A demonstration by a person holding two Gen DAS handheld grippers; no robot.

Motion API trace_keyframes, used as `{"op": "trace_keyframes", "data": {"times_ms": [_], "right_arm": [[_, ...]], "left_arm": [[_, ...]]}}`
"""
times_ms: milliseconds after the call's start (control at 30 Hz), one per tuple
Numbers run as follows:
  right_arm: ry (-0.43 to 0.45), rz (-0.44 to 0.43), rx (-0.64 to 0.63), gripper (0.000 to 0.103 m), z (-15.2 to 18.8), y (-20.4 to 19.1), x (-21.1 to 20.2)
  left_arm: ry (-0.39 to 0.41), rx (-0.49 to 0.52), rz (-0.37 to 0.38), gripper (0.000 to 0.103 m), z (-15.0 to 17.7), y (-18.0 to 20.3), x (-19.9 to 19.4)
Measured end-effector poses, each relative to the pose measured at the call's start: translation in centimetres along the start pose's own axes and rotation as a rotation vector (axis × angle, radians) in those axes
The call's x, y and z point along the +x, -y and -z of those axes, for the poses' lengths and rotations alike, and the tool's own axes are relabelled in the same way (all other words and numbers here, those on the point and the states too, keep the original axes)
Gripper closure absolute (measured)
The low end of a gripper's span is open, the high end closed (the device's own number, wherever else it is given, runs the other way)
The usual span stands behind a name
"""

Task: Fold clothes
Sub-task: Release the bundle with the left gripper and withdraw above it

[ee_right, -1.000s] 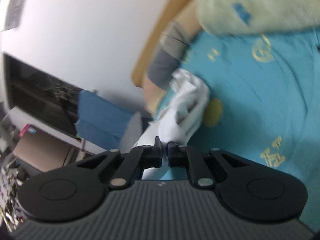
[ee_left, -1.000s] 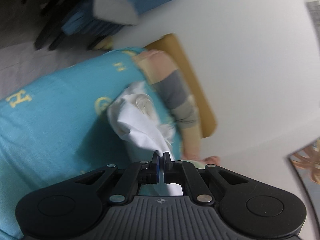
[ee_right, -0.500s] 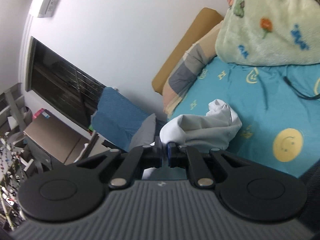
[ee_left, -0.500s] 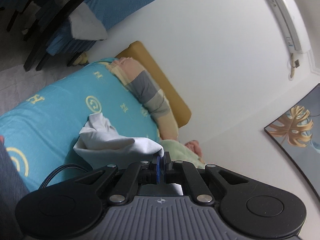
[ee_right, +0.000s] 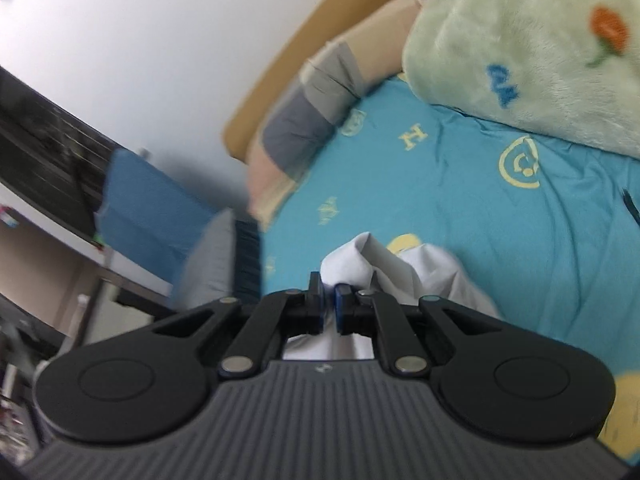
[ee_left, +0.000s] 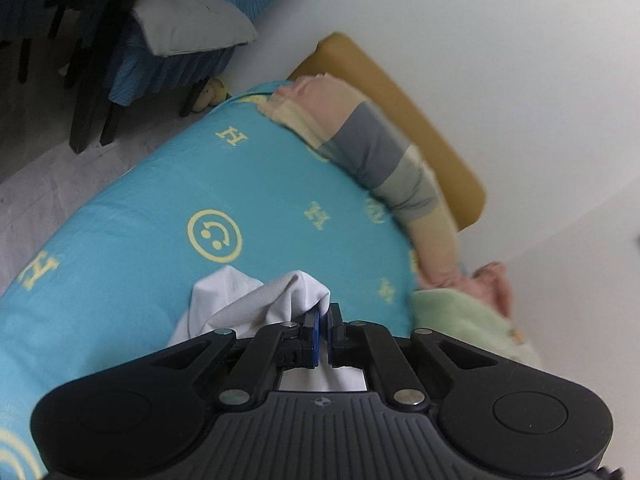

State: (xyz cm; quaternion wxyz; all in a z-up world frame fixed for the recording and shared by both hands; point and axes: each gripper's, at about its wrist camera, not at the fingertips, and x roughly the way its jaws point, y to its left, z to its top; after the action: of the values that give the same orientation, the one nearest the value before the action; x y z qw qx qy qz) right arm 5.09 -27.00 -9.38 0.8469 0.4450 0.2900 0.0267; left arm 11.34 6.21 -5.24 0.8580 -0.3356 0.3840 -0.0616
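A white garment (ee_left: 256, 304) bunches up just ahead of my left gripper (ee_left: 323, 314), which is shut on its edge. The cloth trails down to the left over the turquoise bed sheet (ee_left: 160, 184). In the right wrist view the same white garment (ee_right: 404, 268) is pinched in my right gripper (ee_right: 329, 293), also shut on a fold of it. The rest of the fabric drapes to the right of those fingers and under the gripper body, hidden there.
A striped pillow (ee_left: 380, 156) lies against a tan headboard (ee_left: 436, 132) at the wall. A pale green fleece blanket (ee_right: 532, 44) covers the bed's far right. A chair with blue cloth (ee_left: 168, 20) stands beside the bed, over grey floor (ee_left: 36, 184).
Both grippers have come down toward the bed with the garment still held. The cloth, stretched between them half a second ago, now bunches close to the fingertips.
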Motion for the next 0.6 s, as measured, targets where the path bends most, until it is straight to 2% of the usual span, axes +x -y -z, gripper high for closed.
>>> {"op": "trace_keyframes", "data": {"times_ms": [100,233,333,400,433,467,533,600], "right_arm": [[-0.024,0.002,-0.008,0.094,-0.2,1.9,2.4],[-0.055,0.003,-0.019,0.092,-0.5,4.3,5.5],[-0.057,-0.008,-0.045,0.090,-0.7,3.8,5.5],[-0.052,-0.020,-0.081,0.083,-0.5,3.3,5.1],[-0.050,-0.026,-0.099,0.064,-0.4,3.1,4.8],[-0.047,-0.032,-0.117,0.035,-0.2,2.8,4.6],[-0.042,-0.043,-0.154,0.018,0.0,2.4,4.1],[-0.037,-0.055,-0.190,0.019,0.2,1.9,3.6]], "left_arm": [[-0.016,0.042,-0.014,0.099,0.5,-1.2,3.1],[-0.008,0.077,-0.001,0.099,0.4,-1.8,5.0],[0.013,0.104,0.021,0.099,-0.1,-1.2,5.6],[0.024,0.122,0.048,0.098,-0.4,-0.9,5.7],[0.025,0.142,0.055,0.090,-0.3,-0.7,5.6],[0.022,0.170,0.056,0.084,-0.1,-0.3,5.3],[0.015,0.225,0.059,0.048,0.3,0.4,4.8],[0.008,0.281,0.062,0.033,0.7,1.2,4.3]]}}
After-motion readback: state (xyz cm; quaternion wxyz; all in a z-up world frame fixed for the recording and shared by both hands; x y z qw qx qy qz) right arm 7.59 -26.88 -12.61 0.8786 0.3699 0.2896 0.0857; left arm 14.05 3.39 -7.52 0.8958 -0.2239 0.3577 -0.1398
